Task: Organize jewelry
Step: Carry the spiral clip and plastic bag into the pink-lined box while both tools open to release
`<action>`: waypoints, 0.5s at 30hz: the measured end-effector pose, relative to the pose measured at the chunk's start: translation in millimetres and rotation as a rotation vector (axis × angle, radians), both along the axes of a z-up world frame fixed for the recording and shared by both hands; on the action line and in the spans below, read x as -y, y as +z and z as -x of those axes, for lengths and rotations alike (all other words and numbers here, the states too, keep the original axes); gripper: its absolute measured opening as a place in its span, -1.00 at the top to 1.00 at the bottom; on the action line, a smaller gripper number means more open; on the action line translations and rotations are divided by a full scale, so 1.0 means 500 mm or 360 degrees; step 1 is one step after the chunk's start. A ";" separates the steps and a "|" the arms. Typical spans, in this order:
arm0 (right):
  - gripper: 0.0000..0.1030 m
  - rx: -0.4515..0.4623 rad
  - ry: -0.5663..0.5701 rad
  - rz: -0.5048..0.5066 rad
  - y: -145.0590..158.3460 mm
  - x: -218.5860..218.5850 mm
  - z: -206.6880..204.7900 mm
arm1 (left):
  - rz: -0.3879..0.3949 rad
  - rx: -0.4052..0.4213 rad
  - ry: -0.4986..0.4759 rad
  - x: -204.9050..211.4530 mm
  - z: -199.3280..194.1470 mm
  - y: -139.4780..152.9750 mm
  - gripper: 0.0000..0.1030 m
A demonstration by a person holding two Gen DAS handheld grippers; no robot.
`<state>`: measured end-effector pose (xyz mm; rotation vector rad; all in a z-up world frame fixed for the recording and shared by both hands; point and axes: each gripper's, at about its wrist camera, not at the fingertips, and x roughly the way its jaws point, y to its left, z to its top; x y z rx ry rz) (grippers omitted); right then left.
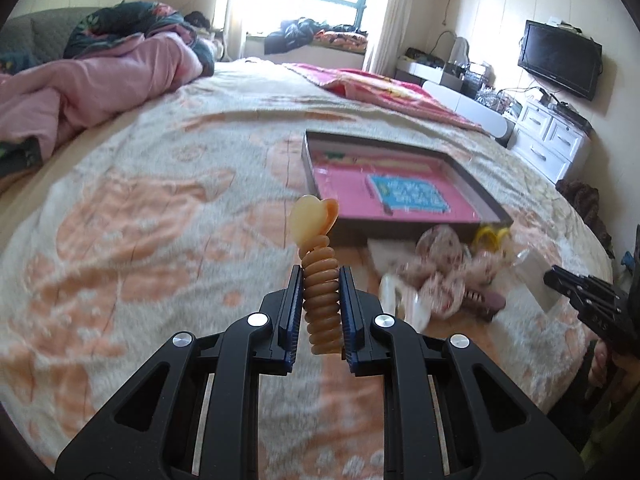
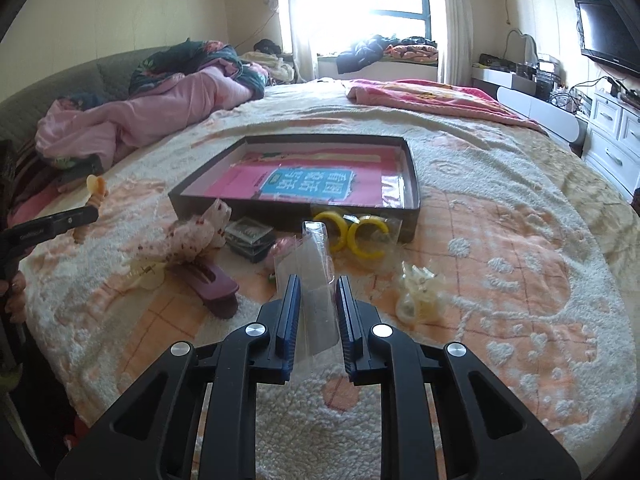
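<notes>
The left gripper (image 1: 320, 300) is clenched on an orange coiled hair tie with a pale heart charm (image 1: 318, 280), raised above the bed (image 1: 140, 220) just in front of the shallow dark box with a pink lining (image 1: 400, 188). The right gripper (image 2: 319, 312) grasps a clear plastic sleeve (image 2: 316, 280) in front of that box (image 2: 412, 176), near two yellow plastic hoops (image 2: 366, 236) lying against the box's front wall

On the bed (image 2: 500, 248), your tray (image 2: 414, 184) lies behind the bangles (image 2: 362, 236), with the hair clip (image 2: 216, 284) left of them.
</notes>
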<state>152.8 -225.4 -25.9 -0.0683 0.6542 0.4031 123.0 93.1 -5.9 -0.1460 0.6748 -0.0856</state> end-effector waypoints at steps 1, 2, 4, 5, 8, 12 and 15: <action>0.65 0.0006 -0.0003 0.0000 0.003 0.001 -0.002 | 0.0004 0.0008 -0.0006 0.001 -0.010 0.004 0.78; 0.65 0.0015 -0.0008 0.0000 0.008 0.002 -0.006 | 0.0010 0.0012 -0.0011 0.002 -0.017 0.007 0.78; 0.65 0.0019 -0.0010 -0.0002 0.013 0.002 -0.015 | 0.0022 0.0022 -0.0027 0.005 -0.032 0.013 0.78; 0.65 0.0024 -0.0015 -0.0001 0.015 0.003 -0.021 | 0.0021 0.0031 -0.0034 0.008 -0.045 0.017 0.78; 0.65 0.0034 -0.0017 0.0001 0.022 0.003 -0.038 | 0.0037 0.0032 -0.0060 0.010 -0.074 0.024 0.78; 0.65 0.0061 -0.0024 -0.0001 0.035 0.002 -0.064 | 0.0077 0.0006 -0.0097 0.015 -0.124 0.030 0.78; 0.65 0.0087 -0.0033 0.0004 0.047 0.001 -0.088 | 0.0090 0.0006 -0.0120 0.022 -0.155 0.033 0.78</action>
